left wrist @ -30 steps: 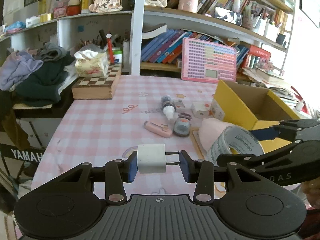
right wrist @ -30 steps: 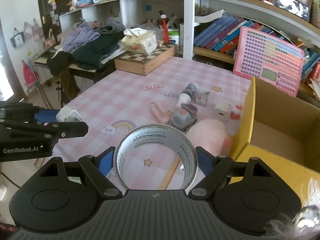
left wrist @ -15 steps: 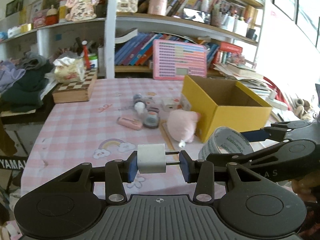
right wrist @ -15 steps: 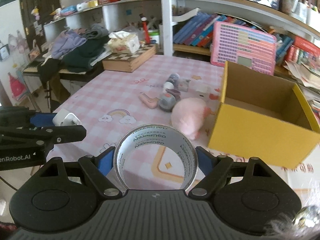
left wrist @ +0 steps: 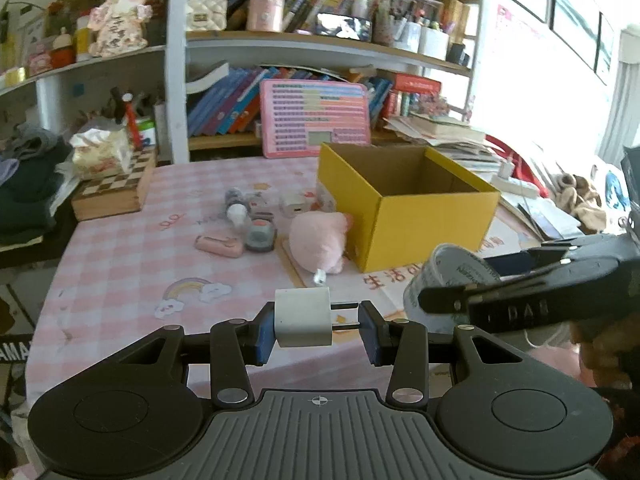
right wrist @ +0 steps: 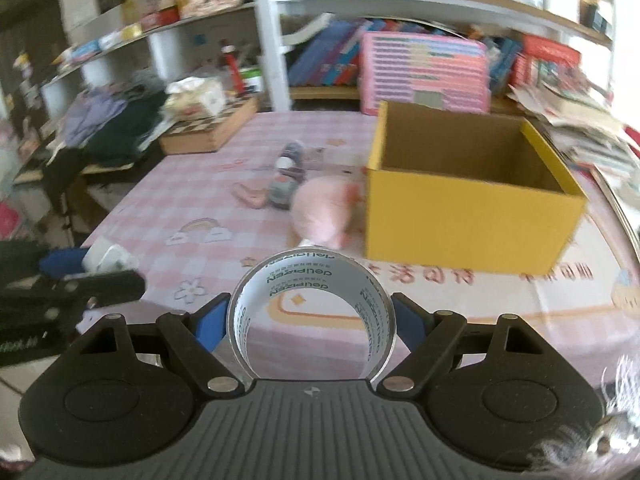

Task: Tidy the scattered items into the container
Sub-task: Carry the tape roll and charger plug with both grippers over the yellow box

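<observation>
My left gripper (left wrist: 318,330) is shut on a white charger plug (left wrist: 303,317), held above the table's near edge. My right gripper (right wrist: 312,320) is shut on a roll of clear tape (right wrist: 312,276), also seen in the left wrist view (left wrist: 450,280) at the right. The open yellow box (left wrist: 404,208) (right wrist: 468,196) stands on the pink checked table, ahead and empty inside. A pink plush toy (left wrist: 318,242) (right wrist: 320,212) lies against its left side. A pink case (left wrist: 218,244), a small grey toy (left wrist: 260,236), a bottle (left wrist: 236,206) and a white block (left wrist: 294,204) lie left of it.
A wooden chessboard box (left wrist: 114,192) with a tissue pack sits at the table's back left beside a pile of clothes (left wrist: 24,184). A pink keyboard toy (left wrist: 314,118) leans on the bookshelf behind the box. Papers and books (left wrist: 440,128) are stacked at the right.
Both grippers have pulled back and swung right with their loads. The yellow box now sits nearer the middle of both views. The tabletop items have not moved.
</observation>
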